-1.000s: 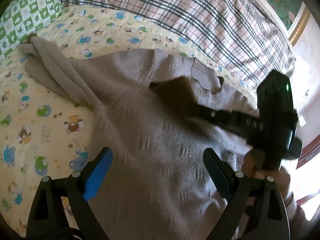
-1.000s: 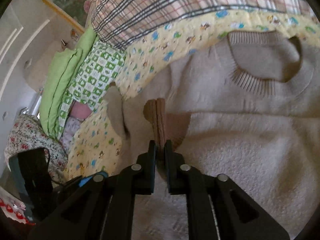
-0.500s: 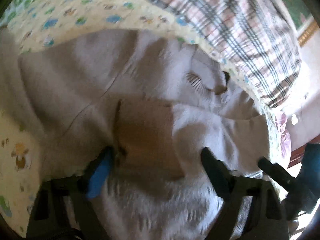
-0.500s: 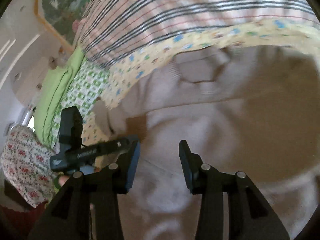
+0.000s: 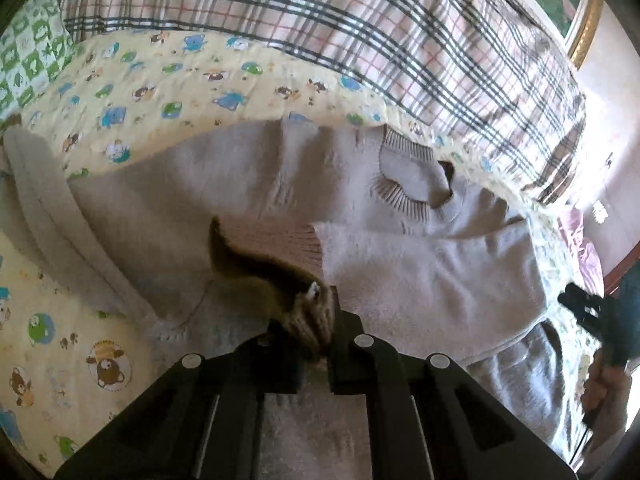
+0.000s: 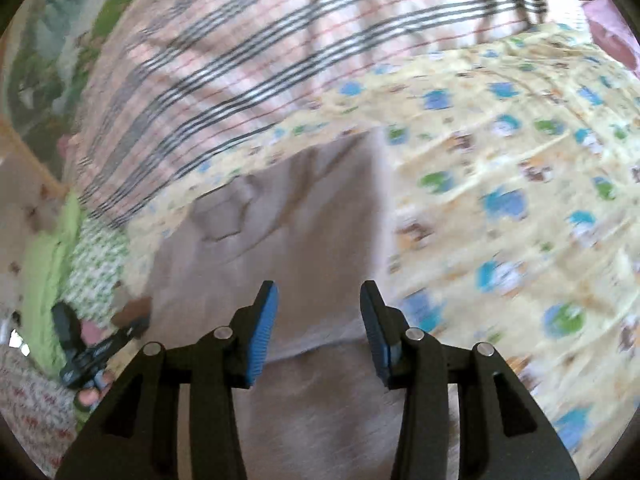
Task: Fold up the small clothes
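Left gripper (image 5: 320, 320) clamped on brown cuff (image 5: 280, 256) of sweater (image 5: 420, 276); right gripper (image 6: 319, 326) opening, empty; keep cuff pinched, lay flat

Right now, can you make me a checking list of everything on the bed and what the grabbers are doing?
Surface: yellow animal-print sheet on a bed.
Job's things: beige sweater lying flat, right sleeve folded across the chest, brown cuff pinched up.
Clutter: plaid blanket, green checked pillow.
Grippers: left gripper shut on the cuff; right gripper empty, jaws opening above the sweater.
Cables: nothing seen.
Surroundings: framed picture on the wall.
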A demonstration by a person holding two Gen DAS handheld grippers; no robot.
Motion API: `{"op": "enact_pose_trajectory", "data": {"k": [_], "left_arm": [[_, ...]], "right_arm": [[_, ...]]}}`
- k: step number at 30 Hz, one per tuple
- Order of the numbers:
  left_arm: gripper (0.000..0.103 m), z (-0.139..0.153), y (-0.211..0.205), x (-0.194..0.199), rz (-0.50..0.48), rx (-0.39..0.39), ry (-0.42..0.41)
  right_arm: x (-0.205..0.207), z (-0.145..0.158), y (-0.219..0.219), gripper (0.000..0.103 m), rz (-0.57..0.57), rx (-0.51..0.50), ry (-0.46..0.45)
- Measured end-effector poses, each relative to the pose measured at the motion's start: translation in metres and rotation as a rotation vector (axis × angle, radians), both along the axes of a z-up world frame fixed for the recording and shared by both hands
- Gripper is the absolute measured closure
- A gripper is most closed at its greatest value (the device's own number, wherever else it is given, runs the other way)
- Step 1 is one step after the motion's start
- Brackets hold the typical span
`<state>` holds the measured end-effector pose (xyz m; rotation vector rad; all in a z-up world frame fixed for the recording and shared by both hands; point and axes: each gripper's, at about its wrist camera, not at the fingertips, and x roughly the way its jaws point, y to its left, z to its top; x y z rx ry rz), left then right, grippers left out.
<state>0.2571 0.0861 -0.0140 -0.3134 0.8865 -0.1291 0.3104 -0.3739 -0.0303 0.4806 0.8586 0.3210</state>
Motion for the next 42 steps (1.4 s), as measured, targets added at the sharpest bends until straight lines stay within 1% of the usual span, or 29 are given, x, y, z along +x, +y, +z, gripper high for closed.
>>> {"op": "enact_pose_trajectory", "data": {"k": [2, 4, 6, 9, 10, 11, 12, 14, 16, 18, 20, 21, 22, 23, 24, 26, 28, 29, 31, 35, 38, 39, 42], "left_arm": [[0.096, -0.001, -0.001, -0.002, 0.009, 0.003, -0.007], [0.096, -0.004, 0.002, -0.001, 0.019, -0.013, -0.004], [0.096, -0.007, 0.002, -0.003, 0.022, -0.008, 0.0], [0.096, -0.007, 0.001, -0.009, 0.009, 0.007, -0.007], [0.096, -0.007, 0.0, -0.009, 0.005, 0.011, -0.009], [0.096, -0.006, -0.002, -0.01, 0.001, 0.013, -0.013], [0.096, -0.005, -0.004, -0.009, -0.007, 0.011, -0.016], [0.096, -0.002, -0.007, -0.006, -0.022, 0.001, -0.027], [0.096, 0.0, -0.012, -0.004, -0.034, -0.001, -0.04], [0.096, -0.004, -0.014, -0.001, -0.028, 0.035, -0.03], [0.095, -0.013, -0.011, 0.0, -0.02, 0.048, 0.001], [0.092, -0.016, -0.008, -0.001, -0.016, 0.044, 0.016], [0.086, -0.016, -0.004, -0.004, -0.01, 0.042, 0.019], [0.085, -0.014, -0.001, -0.01, -0.005, 0.045, 0.011], [0.079, -0.01, 0.003, -0.015, 0.001, 0.048, 0.001], [0.078, -0.003, 0.013, -0.026, 0.017, 0.048, -0.017], [0.077, 0.003, 0.026, -0.035, 0.042, 0.05, -0.027], [0.076, 0.005, 0.033, -0.039, 0.058, 0.044, -0.028], [0.065, 0.007, 0.048, -0.045, 0.099, 0.031, -0.026], [0.062, 0.007, 0.082, -0.051, 0.195, 0.029, -0.007], [0.055, 0.008, 0.105, -0.051, 0.255, 0.031, 0.002], [0.051, 0.01, 0.113, -0.051, 0.275, 0.035, 0.001], [0.029, 0.013, 0.138, -0.043, 0.341, 0.05, 0.007]], "right_arm": [[0.015, -0.003, -0.004, 0.056, -0.021, -0.023, 0.004], [0.034, -0.007, -0.001, 0.039, -0.019, -0.05, 0.035], [0.053, -0.013, 0.005, 0.038, -0.011, -0.076, 0.06], [0.075, -0.032, 0.015, 0.038, 0.024, -0.111, 0.14], [0.078, -0.035, 0.016, 0.04, 0.028, -0.117, 0.143], [0.078, -0.033, 0.018, 0.05, 0.027, -0.148, 0.12], [0.079, -0.029, 0.019, 0.095, 0.04, -0.169, 0.108], [0.076, -0.016, 0.013, 0.095, 0.02, -0.177, 0.068], [0.075, -0.007, 0.01, 0.095, 0.002, -0.208, 0.04], [0.079, -0.012, 0.011, 0.095, 0.013, -0.224, 0.064], [0.081, -0.022, 0.016, 0.094, 0.016, -0.254, 0.098], [0.08, -0.024, 0.017, 0.088, 0.009, -0.268, 0.106], [0.077, -0.023, 0.016, 0.082, -0.007, -0.282, 0.107], [0.071, -0.018, 0.015, 0.072, -0.032, -0.292, 0.098], [0.064, -0.012, 0.014, 0.064, -0.04, -0.279, 0.081], [0.048, -0.002, 0.016, 0.06, -0.022, -0.236, 0.047], [0.03, 0.007, 0.025, 0.047, 0.01, -0.22, 0.024], [0.019, 0.01, 0.031, 0.045, 0.03, -0.209, 0.015], [0.0, 0.011, 0.047, 0.043, 0.099, -0.183, 0.018], [-0.021, 0.006, 0.082, 0.043, 0.213, -0.174, 0.052], [-0.03, 0.001, 0.103, 0.043, 0.271, -0.176, 0.064], [-0.033, 0.0, 0.107, 0.043, 0.287, -0.176, 0.068], [-0.04, -0.003, 0.119, 0.043, 0.32, -0.172, 0.076]]}}
